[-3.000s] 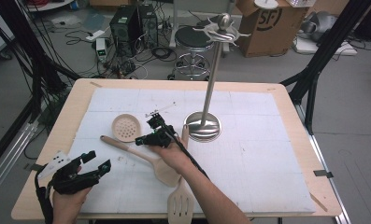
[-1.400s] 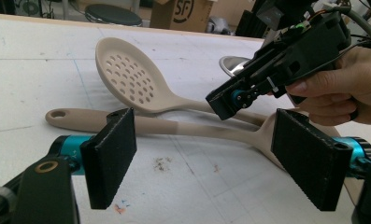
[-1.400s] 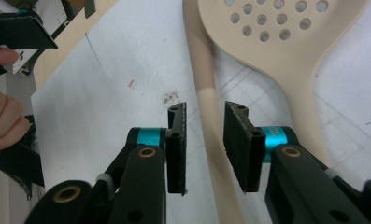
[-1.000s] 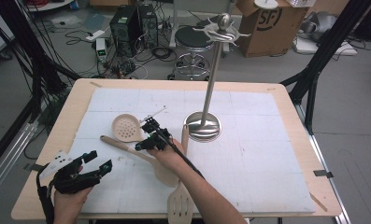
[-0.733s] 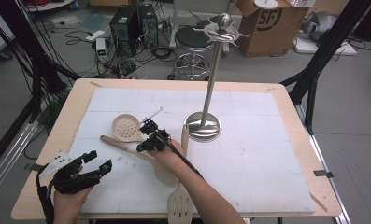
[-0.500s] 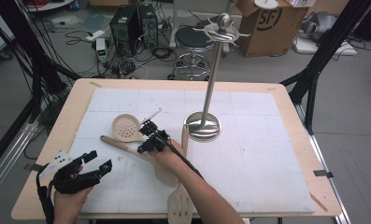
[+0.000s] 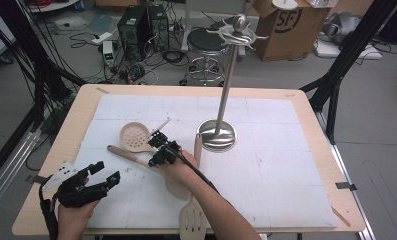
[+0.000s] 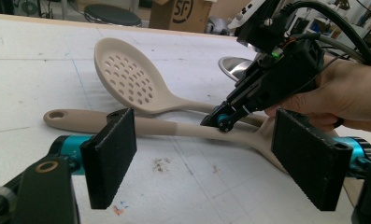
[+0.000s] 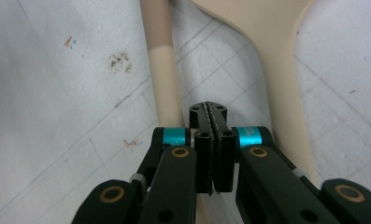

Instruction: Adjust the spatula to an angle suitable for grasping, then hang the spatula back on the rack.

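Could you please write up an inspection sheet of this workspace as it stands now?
Surface: white gridded mat on a wooden table, lightly stained.
Job's things: slotted spoon and long-handled spoon lie crossed; slotted spatula at the near edge; metal hook stand upright, its hooks bare.
Clutter: nothing seen.
Grippers: right gripper jaws shut with nothing between them, tip between the two spoon handles; left gripper open, at the near left.
Cables: right gripper's cable runs along the forearm; loose cables on the floor.
Surroundings: stool, cardboard box, computer cases.
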Tool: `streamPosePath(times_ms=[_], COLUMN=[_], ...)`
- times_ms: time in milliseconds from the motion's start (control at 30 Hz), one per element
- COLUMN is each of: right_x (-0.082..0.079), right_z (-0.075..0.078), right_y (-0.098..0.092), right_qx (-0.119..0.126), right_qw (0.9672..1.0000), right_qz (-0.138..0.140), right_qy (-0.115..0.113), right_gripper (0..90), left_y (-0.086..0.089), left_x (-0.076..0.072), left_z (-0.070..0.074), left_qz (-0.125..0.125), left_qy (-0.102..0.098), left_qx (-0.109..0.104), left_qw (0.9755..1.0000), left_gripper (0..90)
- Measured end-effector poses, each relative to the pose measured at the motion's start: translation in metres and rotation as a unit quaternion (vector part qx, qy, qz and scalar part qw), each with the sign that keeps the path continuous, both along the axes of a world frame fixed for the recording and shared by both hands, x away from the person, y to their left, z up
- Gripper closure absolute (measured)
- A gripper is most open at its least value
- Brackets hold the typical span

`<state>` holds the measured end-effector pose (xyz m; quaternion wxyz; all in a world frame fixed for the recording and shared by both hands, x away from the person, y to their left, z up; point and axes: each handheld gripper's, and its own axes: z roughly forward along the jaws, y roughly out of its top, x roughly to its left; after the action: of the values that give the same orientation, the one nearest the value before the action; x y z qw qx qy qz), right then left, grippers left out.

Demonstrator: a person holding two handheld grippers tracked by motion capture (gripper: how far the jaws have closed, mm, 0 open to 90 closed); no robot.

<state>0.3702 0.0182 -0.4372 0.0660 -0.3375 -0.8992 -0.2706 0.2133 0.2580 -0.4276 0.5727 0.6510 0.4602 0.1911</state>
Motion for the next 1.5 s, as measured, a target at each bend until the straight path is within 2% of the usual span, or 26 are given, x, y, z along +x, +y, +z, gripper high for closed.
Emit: streamPosePath(times_ms=[333,433,467,533,600,700,733,833,867,1000,1233,1500], right_x=[-0.001,0.000,0.002,0.003,0.006,0.008,0.008,0.008,0.006,0.004,-0.003,-0.005], right_z=[0.000,0.003,0.007,0.008,0.010,0.015,0.015,0.017,0.016,0.013,0.008,0.007], right_y=[0.000,-0.002,-0.005,-0.007,-0.010,-0.015,-0.015,-0.015,-0.013,-0.009,0.001,0.007], right_qx=[0.004,0.012,0.018,0.022,0.029,0.060,0.060,0.082,0.083,0.081,0.065,0.069], right_qw=[0.9999,0.9999,0.9997,0.9996,0.9992,0.9977,0.9977,0.9962,0.9962,0.9964,0.9975,0.9970], right_qz=[0.001,-0.005,-0.017,-0.018,-0.026,-0.031,-0.031,-0.027,-0.021,-0.003,0.015,0.023], right_qy=[0.014,0.007,-0.004,-0.003,-0.003,0.004,0.004,0.012,0.017,0.026,0.025,0.025], right_gripper=[89.3,87.7,82.3,82.3,75.9,67.7,67.7,64.7,61.2,58.6,58.0,58.7], left_y=[0.000,0.000,0.000,0.000,-0.001,-0.001,-0.001,-0.001,0.000,0.000,-0.002,0.002], left_x=[0.000,0.000,0.000,0.000,0.000,0.000,0.000,0.000,0.000,0.000,0.000,0.000], left_z=[0.000,0.000,0.000,0.000,0.000,0.000,0.000,0.000,0.000,0.000,-0.001,0.000], left_qz=[-0.002,0.000,0.000,0.000,-0.002,-0.002,-0.001,-0.001,0.001,0.001,-0.002,0.004], left_qy=[0.000,0.000,0.001,0.001,0.000,0.001,0.001,0.001,0.001,0.001,0.002,0.002], left_qx=[0.001,-0.001,0.000,-0.001,0.001,0.002,0.002,0.002,0.001,-0.001,0.001,-0.001], left_qw=[1.0000,1.0000,1.0000,1.0000,1.0000,1.0000,1.0000,1.0000,1.0000,1.0000,1.0000,1.0000], left_gripper=[22.9,22.9,22.9,22.9,22.9,23.0,23.0,23.0,23.0,23.0,23.0,23.0])
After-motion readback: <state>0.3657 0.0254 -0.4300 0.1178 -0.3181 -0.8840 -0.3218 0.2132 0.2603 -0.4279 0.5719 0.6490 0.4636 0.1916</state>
